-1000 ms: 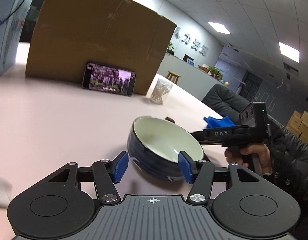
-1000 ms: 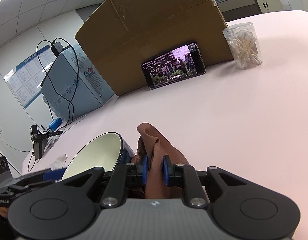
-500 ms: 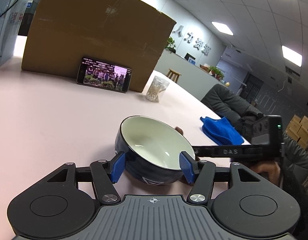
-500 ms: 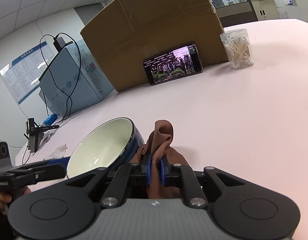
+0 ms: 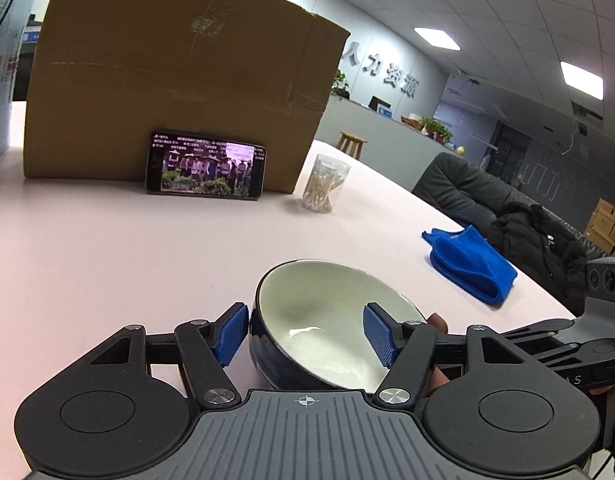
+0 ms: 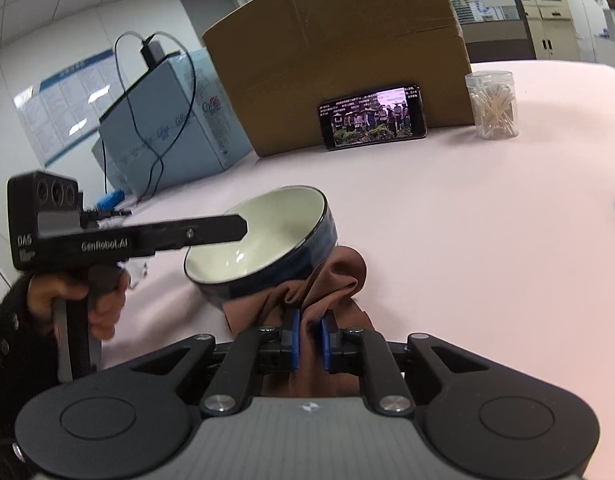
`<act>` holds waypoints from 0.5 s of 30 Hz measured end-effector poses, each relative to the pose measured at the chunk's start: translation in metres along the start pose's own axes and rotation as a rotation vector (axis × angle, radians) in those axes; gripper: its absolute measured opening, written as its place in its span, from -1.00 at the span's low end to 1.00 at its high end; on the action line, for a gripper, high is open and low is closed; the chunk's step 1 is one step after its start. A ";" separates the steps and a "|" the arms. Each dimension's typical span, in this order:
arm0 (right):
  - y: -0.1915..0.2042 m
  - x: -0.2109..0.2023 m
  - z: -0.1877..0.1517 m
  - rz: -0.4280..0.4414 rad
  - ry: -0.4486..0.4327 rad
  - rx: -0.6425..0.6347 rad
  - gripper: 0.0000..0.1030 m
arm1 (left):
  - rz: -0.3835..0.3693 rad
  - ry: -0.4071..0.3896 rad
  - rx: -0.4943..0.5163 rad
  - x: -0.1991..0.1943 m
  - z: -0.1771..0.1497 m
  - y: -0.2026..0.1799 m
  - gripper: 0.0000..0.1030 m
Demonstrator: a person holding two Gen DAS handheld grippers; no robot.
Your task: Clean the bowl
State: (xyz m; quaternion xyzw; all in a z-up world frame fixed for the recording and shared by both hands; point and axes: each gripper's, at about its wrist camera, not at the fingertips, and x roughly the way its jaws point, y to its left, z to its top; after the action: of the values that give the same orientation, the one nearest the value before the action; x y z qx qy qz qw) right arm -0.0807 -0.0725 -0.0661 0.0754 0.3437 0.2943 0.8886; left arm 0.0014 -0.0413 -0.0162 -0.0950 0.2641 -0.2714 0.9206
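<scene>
A: Where is the dark-blue glazed ceramic bowl with the cream interior (image 5: pixel 327 328) placed, and how are the tools set?

B: The bowl is seen tilted on the pale pink tabletop (image 5: pixel 107 272), its mouth turned toward the left gripper (image 5: pixel 307 334). That gripper's ribbed blue pads (image 5: pixel 231 334) are spread; one is shown just outside the wall, the other over the cream interior, and the jaws have just been opening, with the rim between them. Whether the outer pad touches the glaze cannot be told. The right gripper (image 6: pixel 309 338) is clamped on a brown, softly folded cloth (image 6: pixel 339 280), which lies bunched against the bowl's outer wall.

A: How is the step best carried out?

B: The wall should be pinched firmly before wiping is begun, since smooth glaze is judged slippery and the round foot lets the bowl rock. The cloth should then be brought over the rim and swept along the curved interior.

A: What else is shown?

B: A folded blue microfibre cloth (image 5: pixel 471 264), a clear plastic jar of cotton swabs (image 5: pixel 323 184), and a smartphone (image 5: pixel 205 170) propped against a matte cardboard box (image 5: pixel 179 80).
</scene>
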 end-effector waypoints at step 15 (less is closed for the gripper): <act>0.026 -0.002 -0.001 -0.031 -0.046 -0.003 0.31 | -0.037 -0.007 -0.019 -0.005 -0.005 0.004 0.31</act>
State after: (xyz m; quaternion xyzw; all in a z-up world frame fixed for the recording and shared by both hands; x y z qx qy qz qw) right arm -0.0944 -0.0528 -0.0570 0.0756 0.3238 0.2792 0.9008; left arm -0.0028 -0.0352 -0.0199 -0.1094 0.2617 -0.2856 0.9154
